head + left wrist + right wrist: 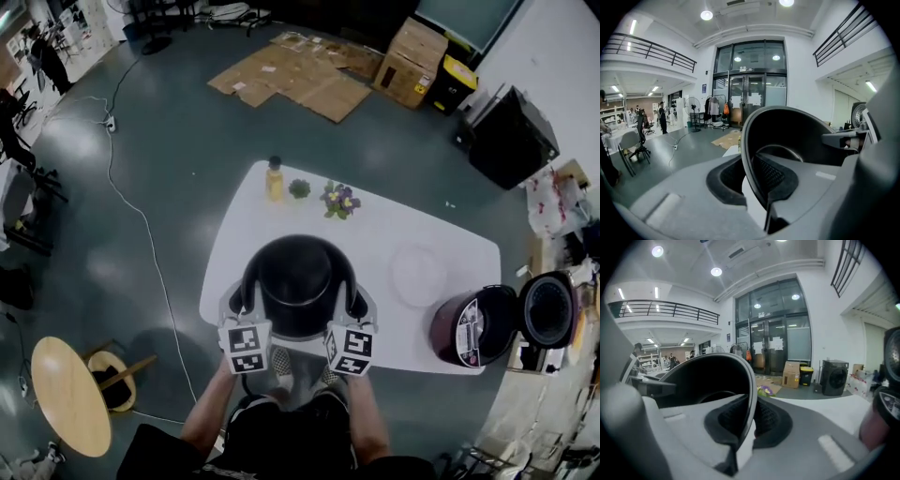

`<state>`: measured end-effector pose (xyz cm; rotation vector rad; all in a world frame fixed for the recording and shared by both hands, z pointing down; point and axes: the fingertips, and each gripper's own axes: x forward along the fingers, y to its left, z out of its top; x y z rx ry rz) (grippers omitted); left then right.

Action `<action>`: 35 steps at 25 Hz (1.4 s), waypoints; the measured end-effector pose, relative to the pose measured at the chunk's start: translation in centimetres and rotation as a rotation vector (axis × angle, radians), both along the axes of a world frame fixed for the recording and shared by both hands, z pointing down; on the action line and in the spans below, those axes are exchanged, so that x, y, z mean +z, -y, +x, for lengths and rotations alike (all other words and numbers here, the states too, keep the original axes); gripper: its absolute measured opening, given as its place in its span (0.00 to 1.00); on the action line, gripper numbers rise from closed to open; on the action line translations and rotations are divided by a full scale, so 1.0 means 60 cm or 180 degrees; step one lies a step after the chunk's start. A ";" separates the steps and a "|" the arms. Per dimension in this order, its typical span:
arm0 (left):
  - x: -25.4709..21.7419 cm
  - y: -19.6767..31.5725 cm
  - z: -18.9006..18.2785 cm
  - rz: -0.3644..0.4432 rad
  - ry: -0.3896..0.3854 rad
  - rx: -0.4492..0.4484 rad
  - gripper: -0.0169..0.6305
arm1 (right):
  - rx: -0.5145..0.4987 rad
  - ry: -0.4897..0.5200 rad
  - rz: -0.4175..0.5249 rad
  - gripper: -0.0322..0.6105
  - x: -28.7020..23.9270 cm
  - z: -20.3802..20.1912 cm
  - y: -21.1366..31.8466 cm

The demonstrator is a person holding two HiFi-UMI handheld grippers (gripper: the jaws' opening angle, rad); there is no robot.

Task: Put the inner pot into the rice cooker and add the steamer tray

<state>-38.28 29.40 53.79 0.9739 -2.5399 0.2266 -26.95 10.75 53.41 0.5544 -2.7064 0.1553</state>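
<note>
Inner pot, black and round, is held by its rim over the near edge of the white table. The left gripper is closed on the rim at the pot's left side, and the right gripper is clamped on the rim at the opposite side. In both gripper views the dark pads are seen pressed against the thin rim, one inside and one outside. The maroon rice cooker is seen at the table's right end with its lid open. A translucent steamer tray is laid between pot and cooker.
</note>
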 end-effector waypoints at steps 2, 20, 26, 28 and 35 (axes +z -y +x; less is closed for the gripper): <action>-0.017 0.025 0.014 0.0046 0.0044 0.0105 0.11 | 0.0133 0.0055 0.0037 0.08 -0.019 0.025 0.018; -0.121 0.326 0.203 0.0460 0.0324 0.1167 0.09 | 0.1285 0.0361 0.0390 0.07 -0.126 0.311 0.233; -0.166 0.441 0.268 0.0585 0.0346 0.1450 0.09 | 0.1580 0.0441 0.0490 0.07 -0.177 0.396 0.319; -0.182 0.482 0.293 0.0621 0.0352 0.1563 0.09 | 0.1699 0.0464 0.0519 0.07 -0.195 0.428 0.348; -0.209 0.611 0.376 0.0747 0.0400 0.1961 0.09 | 0.2102 0.0548 0.0616 0.07 -0.219 0.532 0.434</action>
